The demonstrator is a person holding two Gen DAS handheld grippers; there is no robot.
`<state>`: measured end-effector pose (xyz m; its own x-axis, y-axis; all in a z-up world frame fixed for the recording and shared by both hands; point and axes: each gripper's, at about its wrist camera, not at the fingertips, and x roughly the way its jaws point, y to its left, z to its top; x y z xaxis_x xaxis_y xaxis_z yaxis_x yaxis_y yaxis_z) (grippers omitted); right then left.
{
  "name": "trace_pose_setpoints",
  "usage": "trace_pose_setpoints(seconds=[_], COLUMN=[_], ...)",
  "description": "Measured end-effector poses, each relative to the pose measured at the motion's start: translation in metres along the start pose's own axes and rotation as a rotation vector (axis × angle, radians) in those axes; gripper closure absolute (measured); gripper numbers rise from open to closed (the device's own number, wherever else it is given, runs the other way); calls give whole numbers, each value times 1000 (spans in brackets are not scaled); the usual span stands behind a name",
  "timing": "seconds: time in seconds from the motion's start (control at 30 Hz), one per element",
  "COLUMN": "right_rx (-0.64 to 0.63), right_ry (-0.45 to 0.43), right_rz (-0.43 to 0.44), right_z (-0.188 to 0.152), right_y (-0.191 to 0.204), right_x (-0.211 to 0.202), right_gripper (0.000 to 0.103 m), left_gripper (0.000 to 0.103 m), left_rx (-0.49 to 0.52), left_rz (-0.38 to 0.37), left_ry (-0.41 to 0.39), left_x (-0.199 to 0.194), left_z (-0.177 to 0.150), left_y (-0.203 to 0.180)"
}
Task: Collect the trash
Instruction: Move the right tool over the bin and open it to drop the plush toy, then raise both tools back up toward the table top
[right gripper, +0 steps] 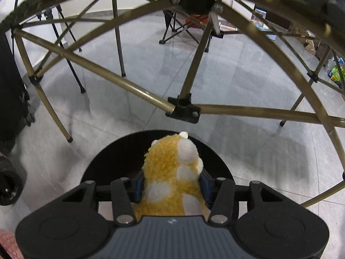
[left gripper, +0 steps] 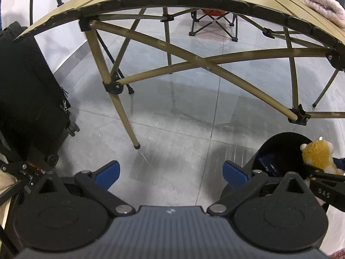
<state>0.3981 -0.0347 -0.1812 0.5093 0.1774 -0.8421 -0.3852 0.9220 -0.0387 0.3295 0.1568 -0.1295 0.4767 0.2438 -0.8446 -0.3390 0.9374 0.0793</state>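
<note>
Holding the orange-and-white plush toy (right gripper: 174,172) pinched between the blue pads of my right gripper (right gripper: 172,185), I have it poised over the mouth of the black bin (right gripper: 103,161), which stands on the tiled floor just beside the folding worktop's leg brace (right gripper: 183,108). I judge the drop needs the toy centred over the bin, clear of its rim, before I let go. My left gripper (left gripper: 171,170) hangs spread and empty beside the bin.
</note>
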Motion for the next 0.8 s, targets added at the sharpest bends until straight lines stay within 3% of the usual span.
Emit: trace_pose_setpoints(seconds=[0.27, 0.47, 0.5, 0.53, 0.6, 0.8], right_rx=[14, 73, 79, 77, 64, 57], right_ry=[35, 78, 85, 87, 88, 79], right_rz=[-5, 32, 38, 36, 24, 11], right_z=[-2, 1, 0, 0, 0, -2], right_y=[-4, -13, -12, -12, -11, -14], right_x=[10, 15, 15, 14, 12, 7], right_gripper=[54, 45, 37, 20, 0, 0], left_gripper=[0, 0, 0, 0, 0, 0], left_rx=[21, 37, 39, 41, 42, 53], left_rz=[-21, -26, -27, -26, -27, -30], left_ry=[2, 10, 11, 12, 12, 7], left_x=[1, 1, 1, 1, 0, -1], left_z=[2, -2, -3, -4, -4, -6], left_y=[-8, -13, -14, -14, -15, -20])
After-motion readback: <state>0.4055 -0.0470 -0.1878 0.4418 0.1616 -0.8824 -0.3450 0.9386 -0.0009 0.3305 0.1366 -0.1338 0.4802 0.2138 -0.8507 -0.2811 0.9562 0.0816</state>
